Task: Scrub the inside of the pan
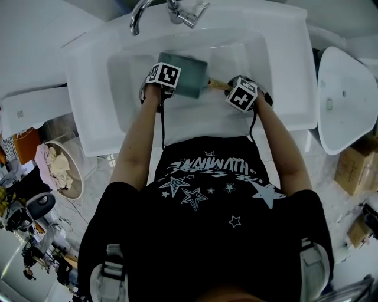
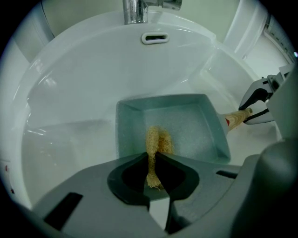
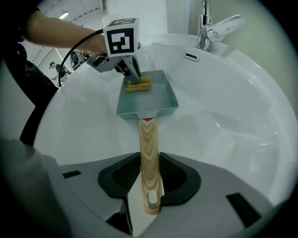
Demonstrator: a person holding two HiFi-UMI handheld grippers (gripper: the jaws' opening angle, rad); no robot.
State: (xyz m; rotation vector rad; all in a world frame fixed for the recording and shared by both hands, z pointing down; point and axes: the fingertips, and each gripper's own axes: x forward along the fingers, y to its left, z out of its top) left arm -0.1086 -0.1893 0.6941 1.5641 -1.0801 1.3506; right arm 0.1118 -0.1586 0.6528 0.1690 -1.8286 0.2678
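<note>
A square grey-green pan (image 2: 186,130) (image 3: 153,100) (image 1: 190,76) lies in the white sink (image 1: 277,71). Its wooden handle (image 3: 149,158) (image 2: 238,117) runs between the jaws of my right gripper (image 3: 150,186) (image 1: 243,93), which is shut on it. My left gripper (image 2: 153,179) (image 1: 162,76) points straight down over the pan and is shut on a yellow loofah scrubber (image 2: 156,144) (image 3: 138,85). The scrubber's lower end rests on the pan's inner floor near the wall far from the handle.
The tap (image 1: 177,13) (image 3: 209,28) stands at the sink's back edge, with the overflow slot (image 2: 154,37) below it. A second white basin (image 1: 345,100) is at the right. A round bin (image 1: 62,168) with cloths stands on the floor at the left.
</note>
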